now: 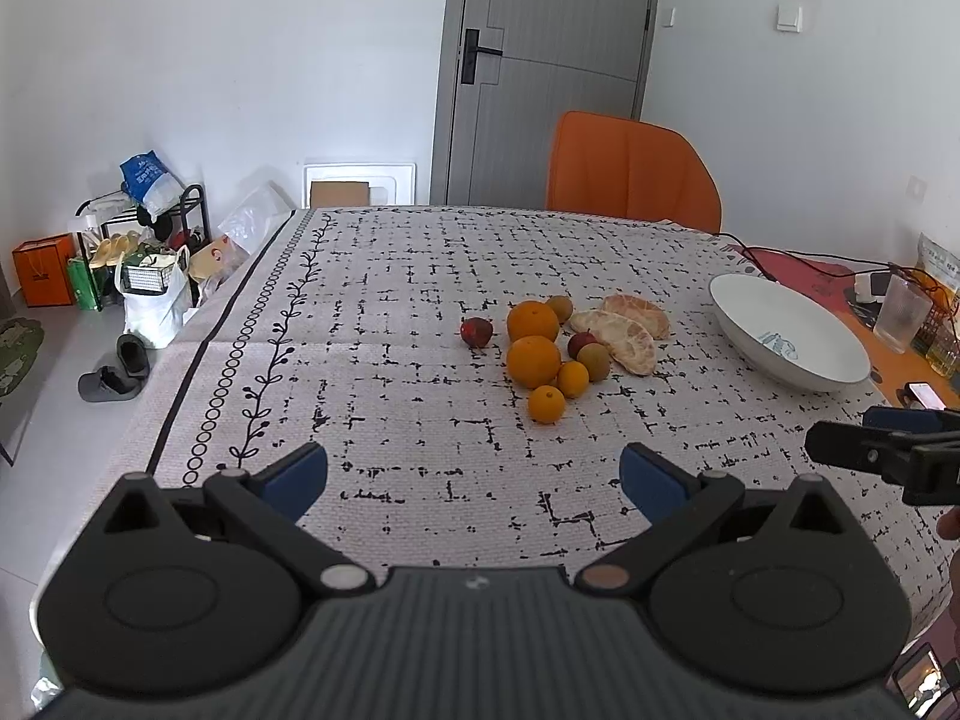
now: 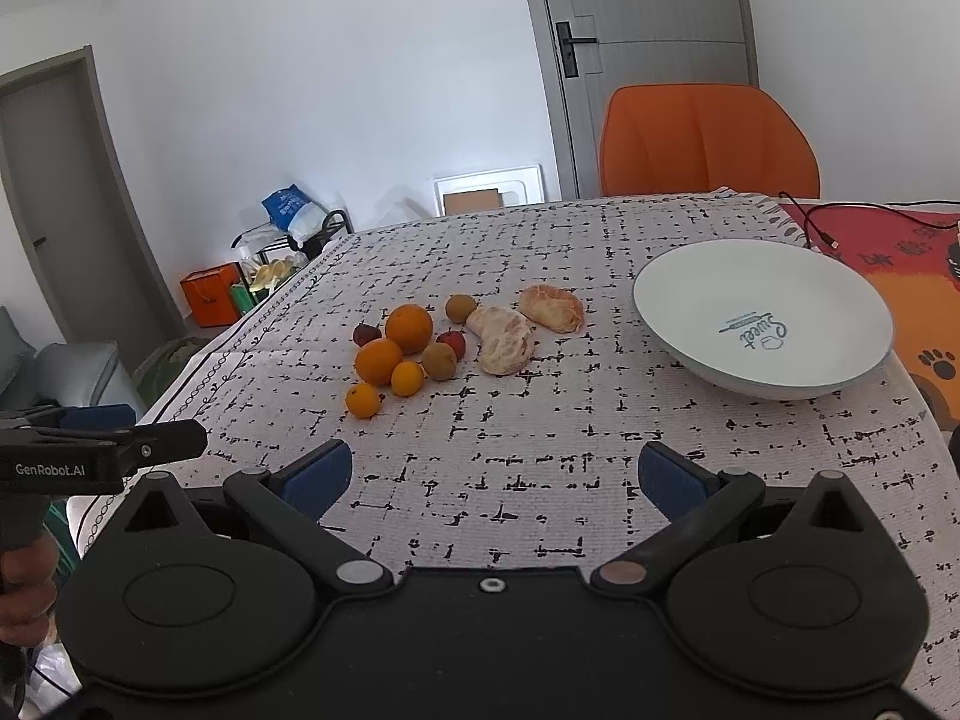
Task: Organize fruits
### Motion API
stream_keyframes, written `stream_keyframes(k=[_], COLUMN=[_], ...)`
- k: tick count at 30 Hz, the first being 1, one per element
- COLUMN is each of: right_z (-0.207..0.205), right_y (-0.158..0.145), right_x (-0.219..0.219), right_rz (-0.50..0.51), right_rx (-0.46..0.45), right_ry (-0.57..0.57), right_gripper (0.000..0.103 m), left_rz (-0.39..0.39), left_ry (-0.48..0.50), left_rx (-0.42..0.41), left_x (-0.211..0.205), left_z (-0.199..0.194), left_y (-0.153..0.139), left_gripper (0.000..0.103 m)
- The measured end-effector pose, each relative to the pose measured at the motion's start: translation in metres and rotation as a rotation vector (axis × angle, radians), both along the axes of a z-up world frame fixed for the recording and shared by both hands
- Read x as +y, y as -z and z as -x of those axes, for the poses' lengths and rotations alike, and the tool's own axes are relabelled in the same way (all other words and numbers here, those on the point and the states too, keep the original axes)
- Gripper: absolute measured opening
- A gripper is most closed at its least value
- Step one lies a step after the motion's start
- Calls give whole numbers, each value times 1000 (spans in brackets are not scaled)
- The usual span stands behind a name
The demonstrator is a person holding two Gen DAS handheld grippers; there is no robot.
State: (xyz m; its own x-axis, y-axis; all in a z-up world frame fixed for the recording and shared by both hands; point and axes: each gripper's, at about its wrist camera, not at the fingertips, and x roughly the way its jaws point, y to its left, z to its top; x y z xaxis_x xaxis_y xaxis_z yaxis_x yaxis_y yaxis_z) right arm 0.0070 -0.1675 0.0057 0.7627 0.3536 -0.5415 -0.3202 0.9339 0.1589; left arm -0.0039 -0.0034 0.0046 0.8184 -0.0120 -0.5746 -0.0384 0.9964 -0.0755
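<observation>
The left gripper (image 1: 474, 483) hovered over the tablecloth (image 1: 420, 420) with its blue pads spread wide and nothing between them. The right gripper (image 2: 495, 477) hung likewise, jaws wide apart and empty, over the near part of the cloth.

The fruit lay in a loose cluster at mid-table. Two oranges (image 2: 393, 345) sat touching, with two small oranges (image 2: 384, 390) just beside them at 6 o'clock. A dark red fruit (image 2: 366, 334) lay at the cluster's 9 o'clock edge, another red fruit (image 2: 453, 343) sat among the group, and two brownish round fruits (image 2: 439, 360) lay nearby, one at 12 o'clock. Two peeled citrus halves (image 2: 522, 324) rested at 3 o'clock of the cluster, touching each other.

A white bowl (image 2: 672, 312) stood empty well apart at 3 o'clock of the fruit. An orange chair (image 2: 708, 138) stood behind the table's far edge.
</observation>
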Motion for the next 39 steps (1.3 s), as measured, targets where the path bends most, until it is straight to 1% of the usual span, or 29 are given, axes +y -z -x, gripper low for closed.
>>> stream_keyframes(k=[34,37,39], right_z=[1,1,3], right_y=[0,0,0], right_x=[0,0,1], right_rz=[5,3,-2], right_rx=[0,-5,-12], right_ry=[-2,-15,-37], right_gripper=[103,103,103], left_rz=[1,-4,2], left_ry=[2,-23,-20], left_rx=[-9,-28,-28], left_x=[1,2,4], left_z=[1,3,2], left_y=[1,1,1], left_gripper=[103,103,103])
